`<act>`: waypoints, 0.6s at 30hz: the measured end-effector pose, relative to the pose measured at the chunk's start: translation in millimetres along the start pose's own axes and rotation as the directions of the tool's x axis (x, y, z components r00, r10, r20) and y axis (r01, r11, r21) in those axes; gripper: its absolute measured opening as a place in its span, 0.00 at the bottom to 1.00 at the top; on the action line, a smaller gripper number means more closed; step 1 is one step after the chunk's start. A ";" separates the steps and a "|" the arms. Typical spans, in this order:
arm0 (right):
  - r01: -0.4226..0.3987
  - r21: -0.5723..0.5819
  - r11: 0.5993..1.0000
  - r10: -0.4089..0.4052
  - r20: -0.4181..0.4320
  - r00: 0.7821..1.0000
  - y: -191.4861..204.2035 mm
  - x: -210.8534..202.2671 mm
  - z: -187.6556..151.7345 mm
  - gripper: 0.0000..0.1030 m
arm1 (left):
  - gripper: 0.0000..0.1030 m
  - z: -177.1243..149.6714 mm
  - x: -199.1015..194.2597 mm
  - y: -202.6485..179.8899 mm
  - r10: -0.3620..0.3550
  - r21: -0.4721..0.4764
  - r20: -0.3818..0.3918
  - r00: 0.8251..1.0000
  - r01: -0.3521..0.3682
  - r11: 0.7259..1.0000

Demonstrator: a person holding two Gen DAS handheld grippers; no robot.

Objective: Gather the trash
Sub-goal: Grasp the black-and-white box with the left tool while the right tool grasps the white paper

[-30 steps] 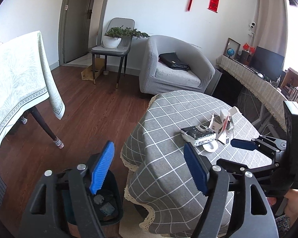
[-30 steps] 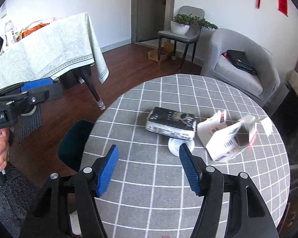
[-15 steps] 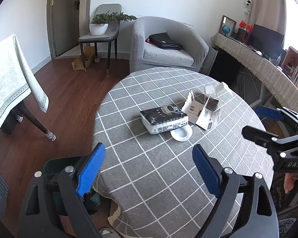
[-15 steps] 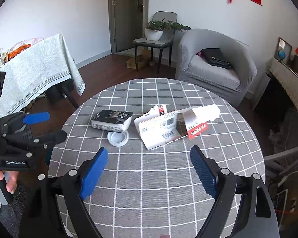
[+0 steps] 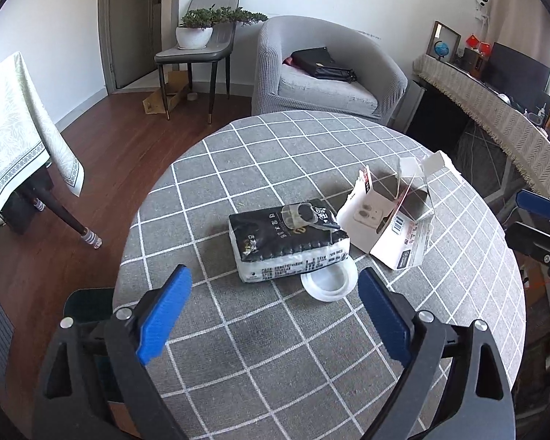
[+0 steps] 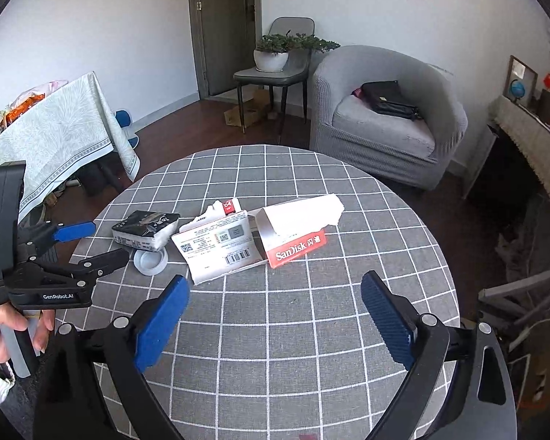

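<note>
Opening wide, both the left gripper (image 5: 271, 311) and right gripper (image 6: 275, 315) had swung over the round table (image 5: 260, 333), empty. Tissue pack (image 5: 288, 244), lid (image 5: 330, 280), torn box (image 6: 238, 244) lay mid-frame, untouched; bin (image 5: 88, 300) lower left.
</note>
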State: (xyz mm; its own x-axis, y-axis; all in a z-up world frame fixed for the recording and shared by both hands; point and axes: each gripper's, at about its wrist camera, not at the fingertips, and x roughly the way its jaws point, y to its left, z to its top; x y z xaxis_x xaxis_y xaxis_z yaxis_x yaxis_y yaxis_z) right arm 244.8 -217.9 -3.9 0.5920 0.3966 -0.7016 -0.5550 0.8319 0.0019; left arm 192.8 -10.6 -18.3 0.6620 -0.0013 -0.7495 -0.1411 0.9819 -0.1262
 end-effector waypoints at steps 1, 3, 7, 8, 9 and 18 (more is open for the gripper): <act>0.000 -0.002 1.000 0.000 0.001 1.000 -2.3 1.2 1.0 0.93 | 0.91 1.3 2.4 -1.3 0.007 0.002 0.001 1.000 -0.007 1.000; 0.000 -0.009 1.000 0.000 0.002 1.000 -5.7 3.3 3.8 0.93 | 0.91 3.2 7.1 -4.6 0.018 0.009 0.002 1.000 -0.018 1.000; -0.003 -0.029 1.000 0.003 0.002 1.000 -10.9 7.1 9.6 0.93 | 0.92 8.7 14.0 -9.6 0.030 0.016 0.000 1.000 -0.030 0.999; -0.004 -0.035 0.999 0.004 0.003 1.000 -12.0 8.2 11.2 0.93 | 0.92 10.6 16.2 -9.4 0.040 0.016 -0.001 0.999 -0.040 0.999; -0.005 -0.042 0.999 0.005 0.004 1.000 -12.8 8.3 12.4 0.93 | 0.92 12.5 18.3 -8.5 0.045 0.011 -0.003 0.999 -0.045 0.999; -0.043 -0.169 0.985 0.038 -0.030 0.999 -12.7 33.6 28.3 0.97 | 0.93 25.9 38.9 -6.6 0.066 -0.011 -0.030 0.997 -0.067 0.998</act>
State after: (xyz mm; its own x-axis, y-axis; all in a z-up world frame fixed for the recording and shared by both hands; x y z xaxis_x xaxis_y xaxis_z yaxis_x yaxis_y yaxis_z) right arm 288.3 -204.1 -7.3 0.5526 0.4161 -0.7221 -0.6705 0.7366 -0.0886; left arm 238.5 -12.2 -29.8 0.6291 0.0582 -0.7752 -0.1926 0.9778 -0.0829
